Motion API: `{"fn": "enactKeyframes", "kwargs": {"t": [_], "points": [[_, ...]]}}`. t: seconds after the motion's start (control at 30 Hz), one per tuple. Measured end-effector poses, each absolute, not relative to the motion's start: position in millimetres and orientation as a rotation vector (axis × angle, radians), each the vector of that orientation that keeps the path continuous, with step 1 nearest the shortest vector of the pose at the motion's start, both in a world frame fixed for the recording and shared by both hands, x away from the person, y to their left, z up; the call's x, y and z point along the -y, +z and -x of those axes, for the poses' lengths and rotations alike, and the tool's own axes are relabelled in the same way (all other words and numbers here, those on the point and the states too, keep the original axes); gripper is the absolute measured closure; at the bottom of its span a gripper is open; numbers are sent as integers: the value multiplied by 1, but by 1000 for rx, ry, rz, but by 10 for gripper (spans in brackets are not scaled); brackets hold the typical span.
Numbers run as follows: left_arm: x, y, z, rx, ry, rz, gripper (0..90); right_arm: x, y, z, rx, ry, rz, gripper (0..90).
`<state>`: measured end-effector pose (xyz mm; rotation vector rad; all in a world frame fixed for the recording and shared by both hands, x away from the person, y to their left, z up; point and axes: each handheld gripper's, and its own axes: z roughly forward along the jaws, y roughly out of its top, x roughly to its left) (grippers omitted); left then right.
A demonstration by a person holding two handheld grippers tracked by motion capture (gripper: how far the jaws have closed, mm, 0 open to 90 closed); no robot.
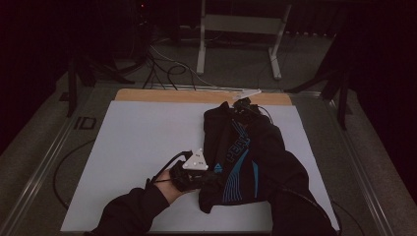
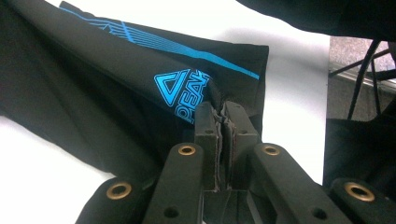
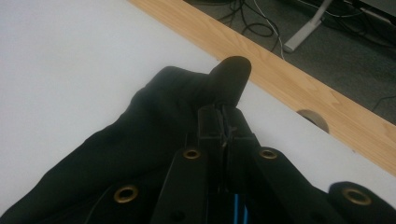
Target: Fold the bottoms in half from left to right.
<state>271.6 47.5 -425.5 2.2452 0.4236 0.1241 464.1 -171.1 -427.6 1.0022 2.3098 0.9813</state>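
My left gripper pinches black shorts centre-right | my right gripper clamps their far edge | risk: thin fabric slips out, fold collapses.

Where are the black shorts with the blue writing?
In the high view the black shorts lie right of centre on the white table, stretched between the left gripper and the right gripper.

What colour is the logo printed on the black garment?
Bright blue, on the black fabric garment; clearest in the left gripper view.
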Motion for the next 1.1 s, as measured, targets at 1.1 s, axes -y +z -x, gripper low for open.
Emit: {"fn": "enactKeyframes", "kwargs": {"t": [1.1], "points": [[-5, -451, -283, -384, 67, -2261, 858, 218, -447, -462, -2273, 910, -1079, 882]]}}
